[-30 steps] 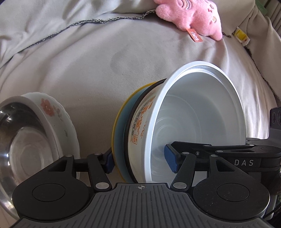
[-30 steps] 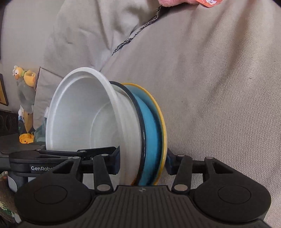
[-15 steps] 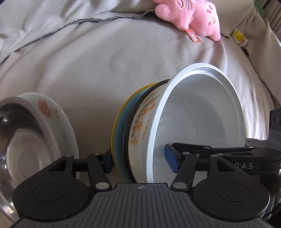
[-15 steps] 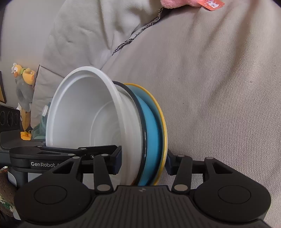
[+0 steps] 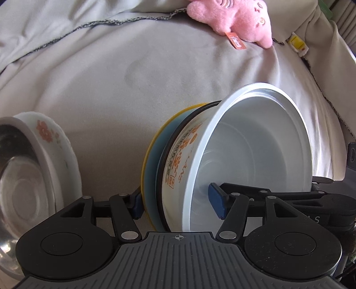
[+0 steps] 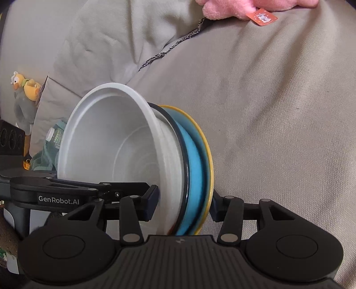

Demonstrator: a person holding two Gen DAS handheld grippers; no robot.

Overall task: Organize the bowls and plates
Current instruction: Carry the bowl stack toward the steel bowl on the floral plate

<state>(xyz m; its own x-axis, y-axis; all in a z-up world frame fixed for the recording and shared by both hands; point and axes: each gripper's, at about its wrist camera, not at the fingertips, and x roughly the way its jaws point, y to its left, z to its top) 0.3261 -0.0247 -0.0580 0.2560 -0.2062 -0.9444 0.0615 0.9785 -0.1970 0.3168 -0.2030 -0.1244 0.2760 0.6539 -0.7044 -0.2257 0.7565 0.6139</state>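
Observation:
A stack stands on edge over the grey bedcover [image 5: 138, 93]: a white bowl [image 5: 251, 151] with orange print, a black-rimmed dish, a blue plate [image 6: 193, 169] and a yellow plate [image 6: 208, 155]. My left gripper [image 5: 176, 205] is shut on this stack, one pad inside the bowl and the other behind the yellow plate. From the opposite side my right gripper [image 6: 183, 203] clamps the same stack, with its left pad inside the bowl [image 6: 106, 151] and its right pad behind the plates.
At the left lies a white floral bowl [image 5: 51, 137] with a steel bowl [image 5: 20, 182] nested in it. A pink plush toy [image 5: 240, 20] sits at the far edge of the cover. Beyond the cover's left side are a yellow plush duck [image 6: 26, 86] and a green cloth [image 6: 44, 157].
Almost nothing: both grippers keep the same hold on the stack. The right wrist view has tipped slightly, so the pink toy's tag shows lower in it.

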